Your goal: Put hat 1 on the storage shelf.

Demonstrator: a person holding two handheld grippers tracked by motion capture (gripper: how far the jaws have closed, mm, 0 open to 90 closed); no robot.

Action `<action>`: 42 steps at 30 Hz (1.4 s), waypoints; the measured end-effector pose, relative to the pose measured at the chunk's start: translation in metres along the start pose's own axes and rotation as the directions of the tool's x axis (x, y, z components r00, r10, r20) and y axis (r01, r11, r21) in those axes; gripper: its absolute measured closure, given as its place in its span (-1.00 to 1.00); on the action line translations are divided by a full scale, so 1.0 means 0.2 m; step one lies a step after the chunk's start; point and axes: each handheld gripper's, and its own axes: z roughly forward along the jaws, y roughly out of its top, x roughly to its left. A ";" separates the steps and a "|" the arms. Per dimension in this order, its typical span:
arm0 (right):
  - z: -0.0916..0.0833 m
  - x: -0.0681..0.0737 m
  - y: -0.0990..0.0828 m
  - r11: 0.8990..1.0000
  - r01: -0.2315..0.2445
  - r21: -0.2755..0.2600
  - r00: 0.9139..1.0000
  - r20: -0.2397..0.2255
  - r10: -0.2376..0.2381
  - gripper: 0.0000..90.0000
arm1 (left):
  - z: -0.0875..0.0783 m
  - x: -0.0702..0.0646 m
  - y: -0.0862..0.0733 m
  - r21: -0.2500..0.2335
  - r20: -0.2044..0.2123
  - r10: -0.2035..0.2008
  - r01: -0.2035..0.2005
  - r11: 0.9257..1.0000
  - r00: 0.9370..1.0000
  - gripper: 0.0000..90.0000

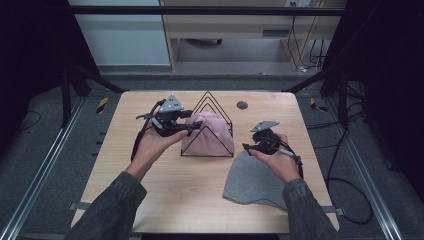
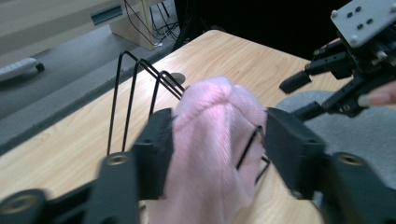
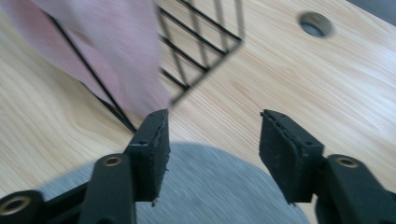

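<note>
On the wooden worktop (image 1: 170, 200), both claws, left (image 1: 196, 125) and right (image 1: 246, 146), are held apart, so the pink hat (image 1: 210, 132) is left draped over the wire rack (image 1: 212, 100), the grey hat (image 1: 250, 182) lying flat.

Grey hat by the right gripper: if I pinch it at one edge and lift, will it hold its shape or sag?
The grey hat lies flat and limp on the table, so it would probably sag. It looks like soft knit, likely light and not slippery. The right gripper hangs open above it, apart from the cloth.
</note>
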 end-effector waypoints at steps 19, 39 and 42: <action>-0.01 -0.31 -0.35 0.963 -0.208 0.170 0.977 0.075 0.198 -0.16 | -0.06 -0.15 -0.60 0.195 0.015 -0.034 0.030 0.980 0.999 -0.77; -0.02 -0.28 -0.40 0.965 -0.173 0.199 0.984 0.004 0.175 0.87 | -0.16 -0.09 -0.70 0.215 -0.070 -0.086 0.099 0.972 0.994 -0.77; -0.03 -0.26 -0.39 0.971 -0.157 0.178 0.987 -0.016 0.162 0.89 | -0.16 -0.09 -0.70 0.223 -0.063 -0.089 0.101 0.970 0.994 -0.77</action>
